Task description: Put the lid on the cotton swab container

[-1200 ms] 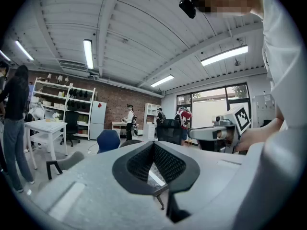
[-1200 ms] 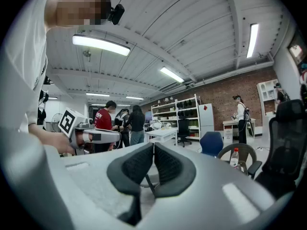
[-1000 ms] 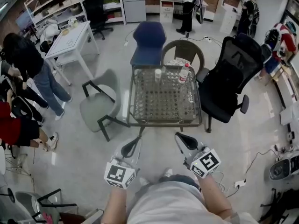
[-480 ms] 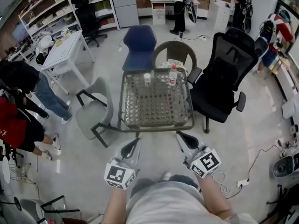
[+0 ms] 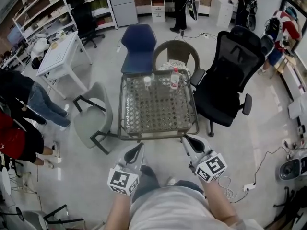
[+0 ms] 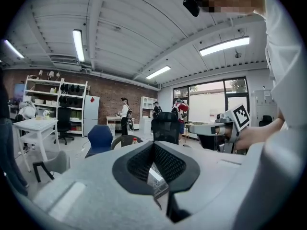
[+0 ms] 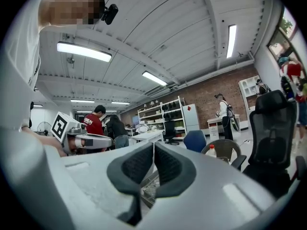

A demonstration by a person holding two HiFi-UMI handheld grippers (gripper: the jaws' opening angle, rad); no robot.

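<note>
Nearest, the left gripper (image 5: 138, 150) and right gripper (image 5: 189, 143) hang just short of the table (image 5: 158, 134), both jaws closed on nothing. At the table's far edge the cotton swab container (image 5: 147, 82) stands upright, long axis vertical, with a red-capped bottle (image 5: 175, 78) near its right.

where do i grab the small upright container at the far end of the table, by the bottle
Probably round the side wall of the container, about mid-height, with jaws level, coming from the near edge of the table. It stands upright and looks narrow, and the bottle stands apart on its right, so that approach is free.
</note>
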